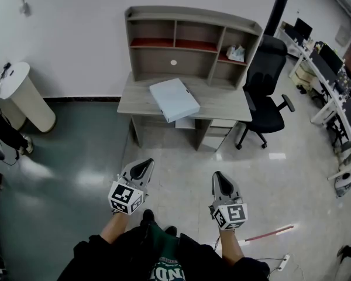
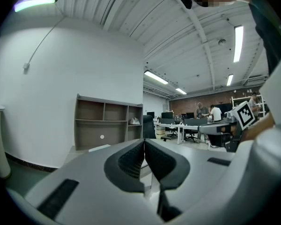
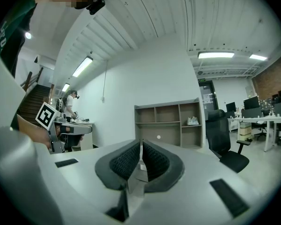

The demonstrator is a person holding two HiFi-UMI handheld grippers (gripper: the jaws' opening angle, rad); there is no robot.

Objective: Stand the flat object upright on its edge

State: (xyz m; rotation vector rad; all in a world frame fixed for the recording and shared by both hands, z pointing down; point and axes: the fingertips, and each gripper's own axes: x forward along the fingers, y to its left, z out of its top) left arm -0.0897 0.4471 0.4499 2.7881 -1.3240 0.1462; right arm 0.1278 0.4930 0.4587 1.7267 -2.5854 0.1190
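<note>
While the person stands on the floor (image 1: 76,174) well apart from the worktop (image 1: 222,105), both forearms stick out in front of the body, side by side with a gap between them. The left gripper (image 1: 144,166) angles slightly inward and the right gripper (image 1: 219,180) points pretty much straight ahead, both roughly level and aimed toward the worktop. In its own view the left gripper (image 2: 144,146) has its jaws pressed together with nothing between them, and the right gripper (image 3: 141,149) is the same: closed and empty. The flat white object (image 1: 174,99) is lying flat on the worktop (one corner pokes out past the front edge), just in front of the shelf unit (image 1: 187,40). An office chair (image 1: 268,98) sits to the right of it all.
</note>
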